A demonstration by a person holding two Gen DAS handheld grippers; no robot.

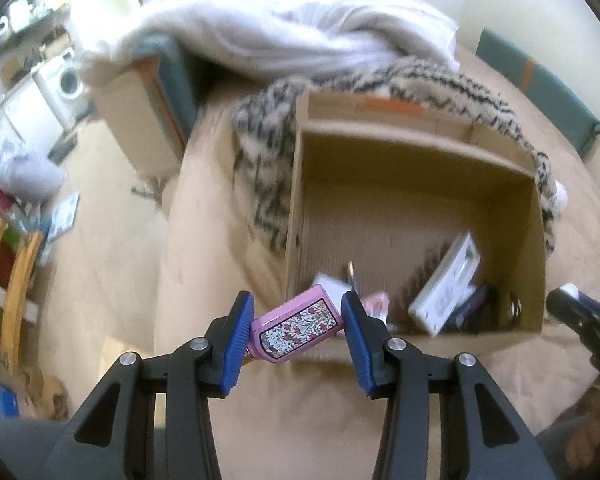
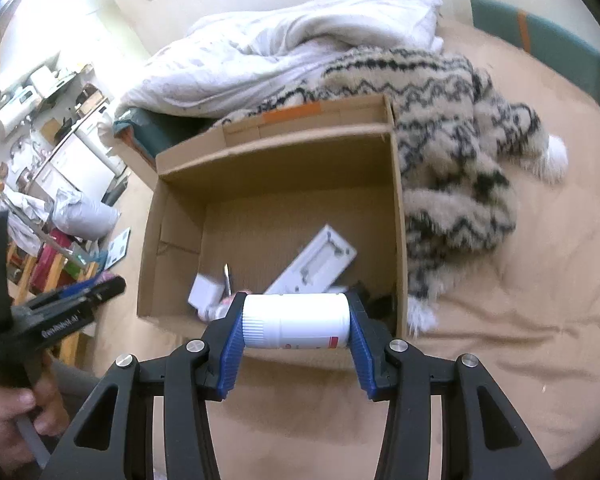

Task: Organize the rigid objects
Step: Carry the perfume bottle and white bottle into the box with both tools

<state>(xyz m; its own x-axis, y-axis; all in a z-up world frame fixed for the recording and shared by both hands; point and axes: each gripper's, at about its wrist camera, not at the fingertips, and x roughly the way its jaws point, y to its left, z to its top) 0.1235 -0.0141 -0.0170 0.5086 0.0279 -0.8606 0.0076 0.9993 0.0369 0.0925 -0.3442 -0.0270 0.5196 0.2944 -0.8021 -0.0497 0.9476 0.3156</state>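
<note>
My left gripper (image 1: 298, 326) clamps a pink floral box (image 1: 296, 328) in its fingers, and my right gripper (image 2: 296, 322) pinches a white bottle (image 2: 296, 321) end to end. Both hang over the near edge of the cardboard box (image 2: 172, 168) on the bed (image 2: 520, 320). I judge this the carrying step; next, move each past the rim and release among the items inside.

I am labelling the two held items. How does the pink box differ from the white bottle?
The pink box is flat-sided with a flower print; the white bottle is round and plain with a ribbed cap. The box sits tilted in the left gripper; the bottle lies level across the right gripper. Both are clamped above the carton.
</note>
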